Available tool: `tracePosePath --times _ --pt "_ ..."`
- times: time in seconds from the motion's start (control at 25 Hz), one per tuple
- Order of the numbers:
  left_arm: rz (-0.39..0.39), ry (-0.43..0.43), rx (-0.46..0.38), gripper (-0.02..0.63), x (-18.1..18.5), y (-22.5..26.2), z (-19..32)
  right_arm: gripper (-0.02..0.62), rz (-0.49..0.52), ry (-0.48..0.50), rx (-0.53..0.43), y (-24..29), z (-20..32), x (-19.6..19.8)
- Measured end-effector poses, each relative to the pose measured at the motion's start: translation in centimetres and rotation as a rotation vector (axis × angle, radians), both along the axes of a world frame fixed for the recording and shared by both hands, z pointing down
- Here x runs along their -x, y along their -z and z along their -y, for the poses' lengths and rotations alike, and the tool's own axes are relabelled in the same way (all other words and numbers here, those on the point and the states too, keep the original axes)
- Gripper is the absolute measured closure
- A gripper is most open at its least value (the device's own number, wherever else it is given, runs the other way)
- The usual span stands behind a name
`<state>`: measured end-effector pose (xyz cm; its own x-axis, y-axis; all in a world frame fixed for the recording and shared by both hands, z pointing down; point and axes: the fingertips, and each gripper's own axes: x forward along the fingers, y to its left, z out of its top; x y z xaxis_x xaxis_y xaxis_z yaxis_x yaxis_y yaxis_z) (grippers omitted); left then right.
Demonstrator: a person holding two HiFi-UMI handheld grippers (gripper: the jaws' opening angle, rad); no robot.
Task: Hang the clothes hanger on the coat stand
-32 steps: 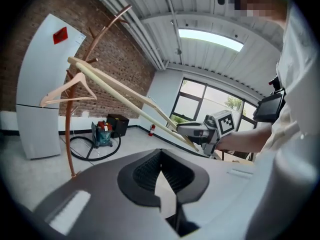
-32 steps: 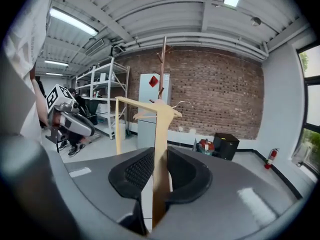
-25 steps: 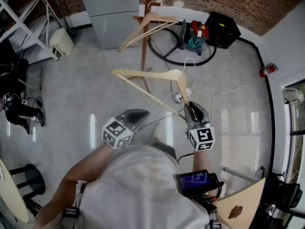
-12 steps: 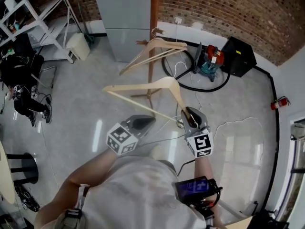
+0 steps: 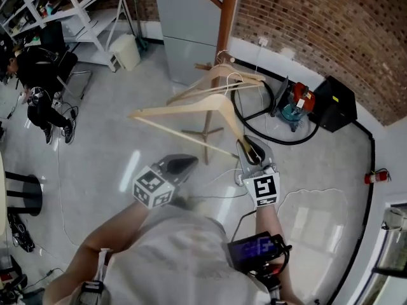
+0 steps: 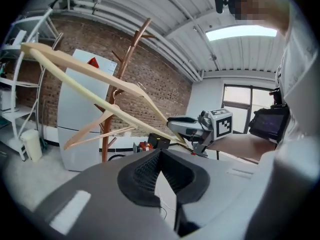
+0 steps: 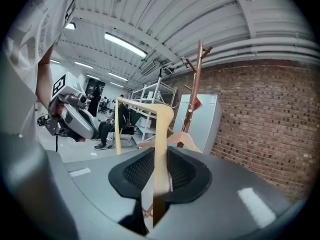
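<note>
Clothes hanger in right hand-held gripper

The head view looks steeply down from above; both gripper views look nearly level. All share the coat stand.

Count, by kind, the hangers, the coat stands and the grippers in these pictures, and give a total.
Hangers: 2, the held hanger and the hung hanger
Coat stand: 1
Grippers: 2, the left gripper and the right gripper
Total: 5
</note>
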<state>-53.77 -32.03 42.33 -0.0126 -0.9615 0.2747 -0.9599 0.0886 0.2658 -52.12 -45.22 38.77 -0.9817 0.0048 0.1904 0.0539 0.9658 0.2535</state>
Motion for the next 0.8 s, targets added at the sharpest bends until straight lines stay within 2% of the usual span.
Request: tracePosePath --times 0.24,0.52,0.64,0.72,0.8 --pt "0.008 0.066 -0.009 0.604 2.8 0.3 -0.2 0.505 0.014 0.034 -0.053 1.4 0.9 4.9" --pt "0.026 0.068 -0.041 0.604 5.2 1.4 1.9 0.505 -0.004 0.037 -0.128 1.4 2.8 8.0" --pt "0.017 0.062 -0.038 0.604 5.8 1.3 3.2 0.505 -0.029 0.031 -0.117 0.3 4.2 7.8" --pt "0.028 0.047 -0.045 0.604 6.9 1.8 4.4 0.505 -0.084 0.0 -0.082 -0.1 5.5 7.9" --pt "0.047 0.035 -0.063 0.604 8.9 3.1 4.9 0.505 -0.103 -0.015 -0.086 0.5 6.0 9.4"
